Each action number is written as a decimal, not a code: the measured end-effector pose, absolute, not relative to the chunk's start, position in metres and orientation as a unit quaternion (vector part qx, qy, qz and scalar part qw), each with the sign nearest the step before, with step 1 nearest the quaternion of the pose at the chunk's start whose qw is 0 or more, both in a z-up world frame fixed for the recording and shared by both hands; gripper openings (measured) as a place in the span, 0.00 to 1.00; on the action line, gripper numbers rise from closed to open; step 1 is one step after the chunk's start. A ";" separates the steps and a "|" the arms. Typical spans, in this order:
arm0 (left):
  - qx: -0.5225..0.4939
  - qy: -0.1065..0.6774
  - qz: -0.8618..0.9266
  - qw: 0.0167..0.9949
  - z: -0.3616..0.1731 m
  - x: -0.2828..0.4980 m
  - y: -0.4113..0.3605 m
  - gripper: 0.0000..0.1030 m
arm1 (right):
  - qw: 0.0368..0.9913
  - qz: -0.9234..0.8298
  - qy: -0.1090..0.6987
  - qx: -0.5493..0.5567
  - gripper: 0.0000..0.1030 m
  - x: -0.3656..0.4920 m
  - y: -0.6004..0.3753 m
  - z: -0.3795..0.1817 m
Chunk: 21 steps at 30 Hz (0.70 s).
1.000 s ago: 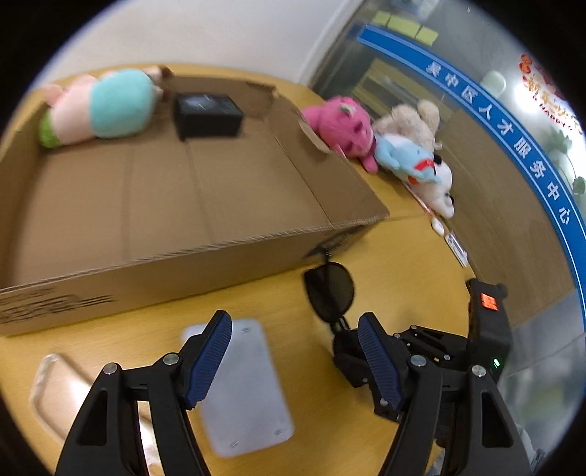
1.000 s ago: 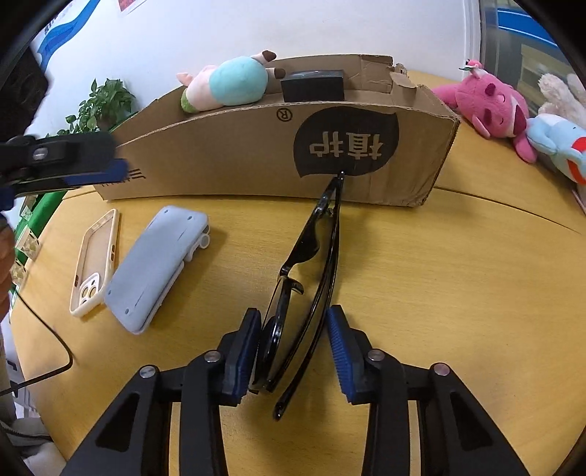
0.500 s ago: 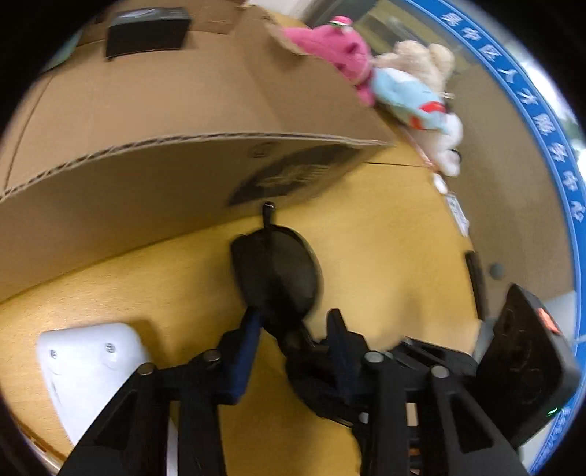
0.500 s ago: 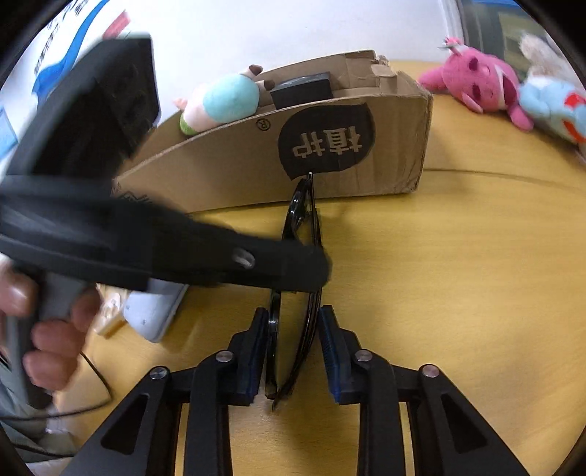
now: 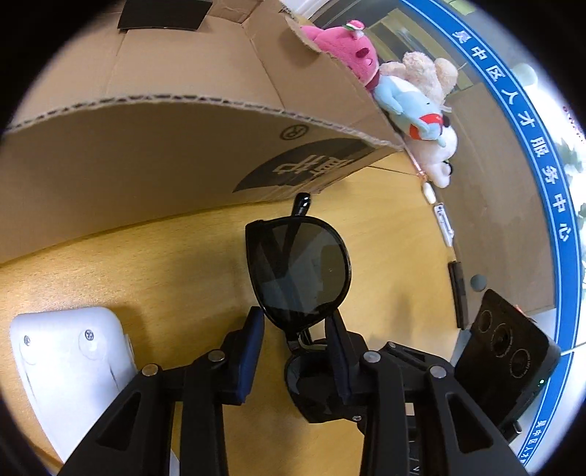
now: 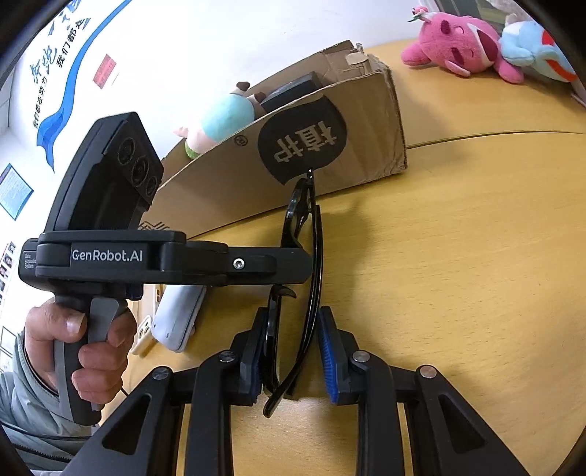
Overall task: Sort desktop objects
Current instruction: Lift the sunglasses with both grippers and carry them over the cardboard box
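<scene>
the pair of black-framed sunglasses with dark round lenses (image 5: 298, 269) stands on edge on the yellow wooden worktop (image 6: 457, 256), just in front of the brown corrugated cardboard box with a black printed label (image 6: 300, 146), its folded temple tip reaching toward the label. the right gripper (image 6: 293, 360) has its jaws partly open around the lower lens: the left blue pad lies against the frame, while the right pad stands apart from the temple arm with worktop showing between, so the hold is loose rather than clenched. the left gripper (image 5: 295, 351) comes in from the side at about the bridge of the sunglasses; its jaws are narrowed around the frame there, with the right pad close to or touching the frame and the left pad showing a small gap, and whether it truly pinches cannot be told. a bare hand (image 6: 84, 351) grips the handle of that left gripper. inside the box lie a pastel pink and turquoise plush toy (image 6: 219, 121) and a flat black rectangular object (image 5: 164, 14). a pale grey-white plastic device with small screws (image 5: 73, 366) rests on the worktop to the left of the sunglasses, and beyond the box sit a bright pink plush toy (image 6: 457, 45) and a light blue plush toy (image 5: 414, 110) against a cream one.
</scene>
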State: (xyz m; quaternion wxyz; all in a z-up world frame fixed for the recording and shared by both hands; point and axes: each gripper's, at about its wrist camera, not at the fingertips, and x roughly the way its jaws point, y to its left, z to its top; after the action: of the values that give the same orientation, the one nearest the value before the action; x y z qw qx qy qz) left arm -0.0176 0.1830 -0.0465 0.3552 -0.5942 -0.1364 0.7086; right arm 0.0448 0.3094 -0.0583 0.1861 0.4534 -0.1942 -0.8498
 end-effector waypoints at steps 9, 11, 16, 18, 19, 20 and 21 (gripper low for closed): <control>-0.542 -0.135 0.728 0.397 0.001 -0.013 0.177 0.19 | 0.213 -0.873 -0.146 0.413 0.07 0.056 0.281 -0.007; -0.530 -0.141 0.734 0.400 0.013 -0.017 0.168 0.19 | 0.226 -0.876 -0.147 0.400 0.06 0.055 0.278 0.007; -0.501 -0.139 0.753 0.404 0.041 -0.030 0.156 0.19 | 0.240 -0.885 -0.126 0.379 0.06 0.040 0.271 0.035; -0.489 -0.137 0.761 0.405 0.055 -0.039 0.152 0.19 | 0.245 -0.891 -0.106 0.368 0.06 0.038 0.267 0.047; -0.481 -0.133 0.767 0.404 0.062 -0.043 0.151 0.19 | 0.247 -0.893 -0.097 0.363 0.06 0.036 0.264 0.055; -0.473 -0.131 0.771 0.405 0.070 -0.048 0.150 0.19 | 0.249 -0.896 -0.088 0.356 0.06 0.033 0.262 0.064; -0.467 -0.130 0.774 0.407 0.078 -0.054 0.150 0.19 | 0.250 -0.899 -0.080 0.351 0.06 0.023 0.255 0.074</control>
State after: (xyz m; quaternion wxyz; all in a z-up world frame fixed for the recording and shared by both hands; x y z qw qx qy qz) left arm -0.0538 0.1498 0.0783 0.4072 -0.4671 -0.1303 0.7739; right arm 0.0230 0.2552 0.0737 0.2497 0.3514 -0.0800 -0.8988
